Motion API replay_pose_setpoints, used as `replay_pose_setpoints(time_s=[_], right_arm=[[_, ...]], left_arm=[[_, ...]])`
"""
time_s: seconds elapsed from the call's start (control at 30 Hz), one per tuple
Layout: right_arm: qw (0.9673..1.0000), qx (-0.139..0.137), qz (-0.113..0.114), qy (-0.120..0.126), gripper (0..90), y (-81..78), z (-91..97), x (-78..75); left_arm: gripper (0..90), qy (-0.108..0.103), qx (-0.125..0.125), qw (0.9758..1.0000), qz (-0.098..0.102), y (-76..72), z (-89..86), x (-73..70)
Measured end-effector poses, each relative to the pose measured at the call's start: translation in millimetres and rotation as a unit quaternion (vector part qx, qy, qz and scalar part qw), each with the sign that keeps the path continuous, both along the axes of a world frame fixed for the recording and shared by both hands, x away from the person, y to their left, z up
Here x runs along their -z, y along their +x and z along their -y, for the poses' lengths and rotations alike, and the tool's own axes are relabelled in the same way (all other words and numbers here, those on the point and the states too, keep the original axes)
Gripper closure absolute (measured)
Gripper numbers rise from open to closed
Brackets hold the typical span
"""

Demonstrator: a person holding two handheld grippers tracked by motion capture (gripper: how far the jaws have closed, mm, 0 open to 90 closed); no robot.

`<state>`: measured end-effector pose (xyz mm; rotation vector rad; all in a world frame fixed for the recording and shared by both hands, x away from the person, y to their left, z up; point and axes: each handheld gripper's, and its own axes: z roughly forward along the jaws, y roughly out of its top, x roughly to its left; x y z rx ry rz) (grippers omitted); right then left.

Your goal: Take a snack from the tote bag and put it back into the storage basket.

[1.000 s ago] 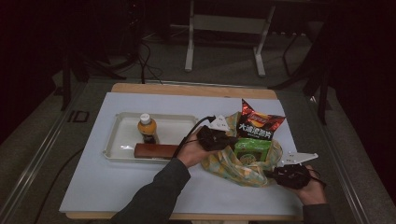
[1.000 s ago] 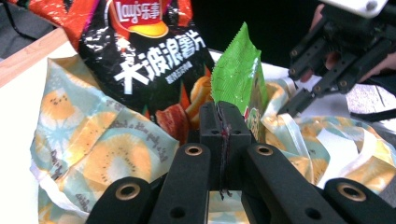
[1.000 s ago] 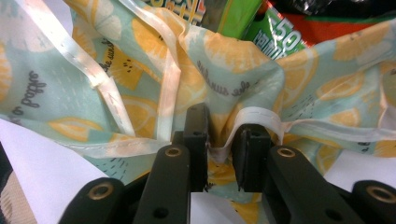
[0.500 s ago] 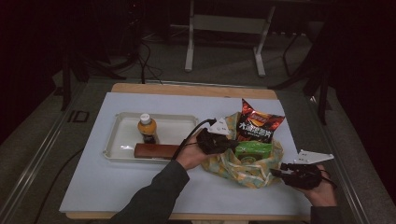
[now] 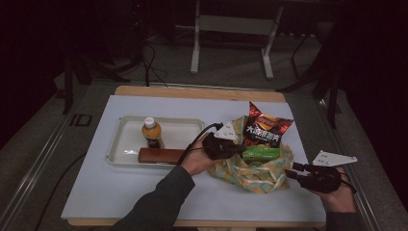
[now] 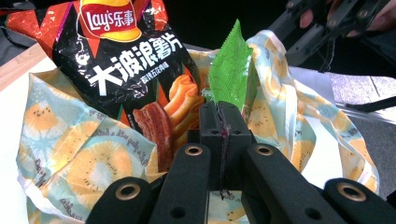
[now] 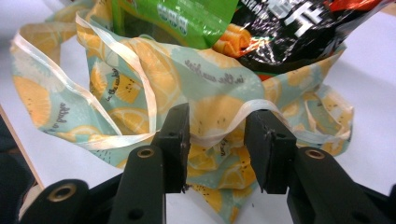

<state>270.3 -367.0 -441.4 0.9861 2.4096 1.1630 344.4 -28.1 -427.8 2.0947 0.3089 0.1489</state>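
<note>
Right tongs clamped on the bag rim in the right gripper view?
No: the right tongs stand apart, with the bag's white rim running loose across the gap, no pad pressing on it.

The lemon-printed fabric bag [image 5: 250, 173] hides the lower ends of the black-and-red crisp packet [image 5: 265, 130] and the green snack packet [image 5: 261, 154]. In the high view's lower right, the right claw [image 5: 294, 172] is too dark to tell its jaws' gap.
</note>
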Motion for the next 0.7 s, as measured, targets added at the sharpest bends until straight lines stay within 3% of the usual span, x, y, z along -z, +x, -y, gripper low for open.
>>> replay_pose_setpoints(time_s=[0.33,0.7], right_arm=[[0.9999,0.011,0.003,0.009,59.6,-4.3,10.7,-6.8],[1.0000,-0.009,-0.002,-0.002,59.6,9.8,-6.7,-4.6]], left_arm=[[89.3,0.002,0.000,1.0000,0.002,-0.7,0.5,-0.7],[89.3,0.003,0.004,1.0000,0.004,-1.4,2.1,-2.0]])
